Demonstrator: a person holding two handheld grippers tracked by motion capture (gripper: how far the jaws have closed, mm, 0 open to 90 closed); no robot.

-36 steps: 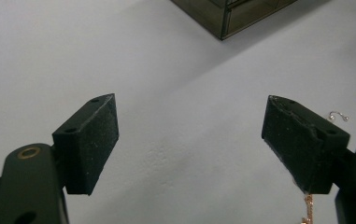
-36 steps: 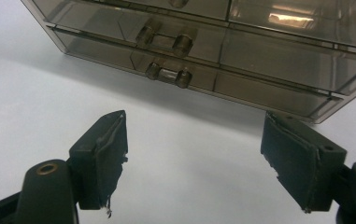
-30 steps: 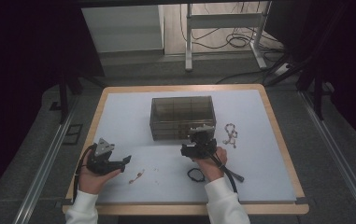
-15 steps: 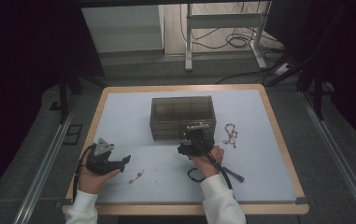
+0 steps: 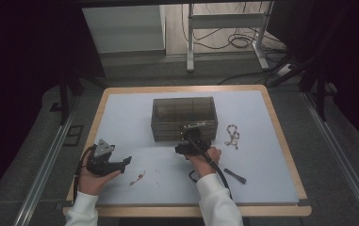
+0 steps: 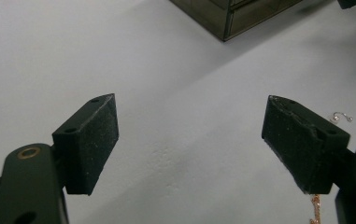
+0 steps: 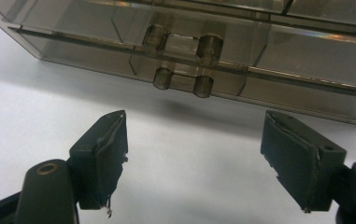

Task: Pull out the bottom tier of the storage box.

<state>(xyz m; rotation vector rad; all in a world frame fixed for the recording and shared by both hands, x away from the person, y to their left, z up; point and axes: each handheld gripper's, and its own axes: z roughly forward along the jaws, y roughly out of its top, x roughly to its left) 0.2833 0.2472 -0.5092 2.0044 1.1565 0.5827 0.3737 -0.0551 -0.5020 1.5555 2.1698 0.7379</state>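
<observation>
In the high view, a smoky clear drawer box [image 5: 183,118] is sitting at the middle of the pale blue table [image 5: 262,188], and the right gripper [image 5: 190,141] is hovering just at the box's six o'clock side, close to its front face, with the hand behind it at about five o'clock; whether it is touching the box I cannot tell. The left gripper [image 5: 123,162] is resting in the left hand near the table's eight o'clock edge, pointing toward three o'clock, with a small thin chain [image 5: 138,177] lying just at its five o'clock. A beaded bracelet [image 5: 232,135] is lying at the box's four o'clock, and a black pen [image 5: 234,176] is lying near the right forearm. In the left gripper view, the left gripper [image 6: 189,135] is holding its jaws spread wide over bare table, with a corner of the box [image 6: 234,16] at one o'clock and a small earring [image 6: 342,116] at three o'clock. In the right gripper view, the right gripper [image 7: 194,158] is holding its jaws spread wide with nothing between them, and the box's two drawer handles [image 7: 182,63] are sitting at twelve o'clock, apart from the pads
</observation>
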